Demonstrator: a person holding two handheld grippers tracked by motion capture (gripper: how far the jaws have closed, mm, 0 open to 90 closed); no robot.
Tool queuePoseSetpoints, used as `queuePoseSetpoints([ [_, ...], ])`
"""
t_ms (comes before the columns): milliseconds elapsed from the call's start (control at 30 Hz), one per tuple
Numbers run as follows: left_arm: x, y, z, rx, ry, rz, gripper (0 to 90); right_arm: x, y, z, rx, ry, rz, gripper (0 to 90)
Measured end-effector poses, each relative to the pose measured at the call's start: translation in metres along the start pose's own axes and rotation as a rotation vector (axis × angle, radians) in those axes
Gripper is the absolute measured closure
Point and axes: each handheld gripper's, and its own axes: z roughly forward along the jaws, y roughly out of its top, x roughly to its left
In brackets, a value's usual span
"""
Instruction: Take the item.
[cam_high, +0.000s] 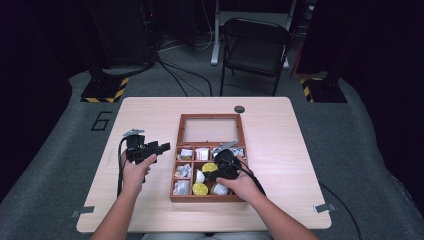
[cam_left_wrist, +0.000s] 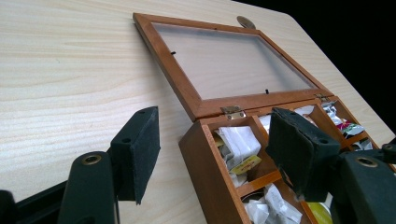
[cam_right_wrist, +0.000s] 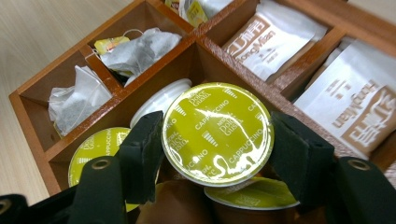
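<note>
A wooden compartment box (cam_high: 206, 198) stands at the table's middle, its glass lid (cam_high: 211, 130) lying flat behind it. My right gripper (cam_high: 214, 170) reaches into the box's middle compartments. In the right gripper view it (cam_right_wrist: 218, 140) is shut on a coffee capsule (cam_right_wrist: 217, 133) with a yellow-green foil top, one pad on each side of its rim, lifted above other capsules (cam_right_wrist: 95, 149). My left gripper (cam_high: 152, 148) hovers left of the box, open. In the left gripper view it (cam_left_wrist: 217, 149) points at the box's near corner (cam_left_wrist: 205, 158), with nothing gripped.
Tea bags (cam_right_wrist: 135, 51) and white sachets (cam_right_wrist: 268, 37) fill the other compartments. A small black disc (cam_high: 239, 109) lies near the table's far edge. A folding chair (cam_high: 255, 47) stands behind the table. Bare tabletop (cam_high: 145, 115) lies left of the box.
</note>
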Motion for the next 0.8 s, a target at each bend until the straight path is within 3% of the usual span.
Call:
queuePoseSetpoints([
  [200, 0.0, 0.0, 0.0, 0.0, -0.001, -0.006, 34.5, 0.004, 0.005, -0.011, -0.03, 0.005, -0.01, 37.3],
  [367, 0.002, 0.001, 0.0, 0.002, -0.003, 0.003, 34.5, 0.0, 0.006, -0.019, -0.06, -0.018, -0.019, 37.3],
  [800, -0.002, 0.004, 0.009, 0.006, -0.019, 0.001, 34.5, -0.045, -0.004, -0.048, -0.124, -0.103, 0.094, 37.3],
])
